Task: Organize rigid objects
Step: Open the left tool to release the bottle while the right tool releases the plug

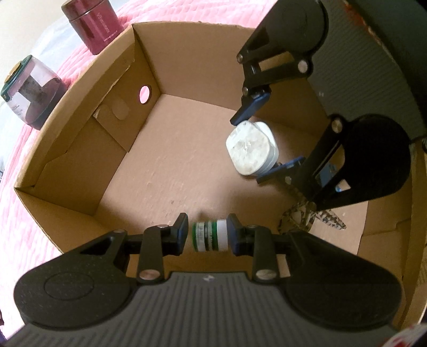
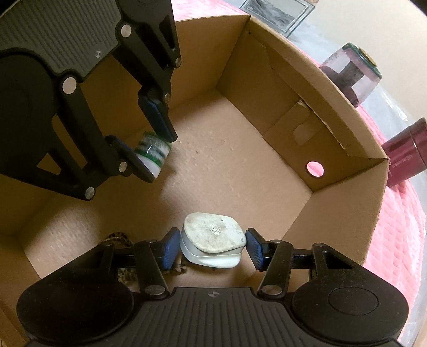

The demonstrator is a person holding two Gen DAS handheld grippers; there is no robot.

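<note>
Two claws reach down into the cardboard box (image 1: 80, 149). My left claw (image 1: 206, 235) is clenched on a small green-and-white bottle (image 1: 210, 236) near the box floor. My right claw (image 2: 210, 247) grasps a white plug (image 2: 212, 244) just beside a leopard-print item (image 1: 301, 216).

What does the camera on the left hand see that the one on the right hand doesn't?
Only the left wrist view shows nothing extra of note. Only the right wrist view shows a framed picture beyond the cardboard box. Both show the box, the left hand-held gripper shut on a small green-and-white bottle, the right hand-held gripper around a white plug, a maroon can and a clear jar outside.
</note>
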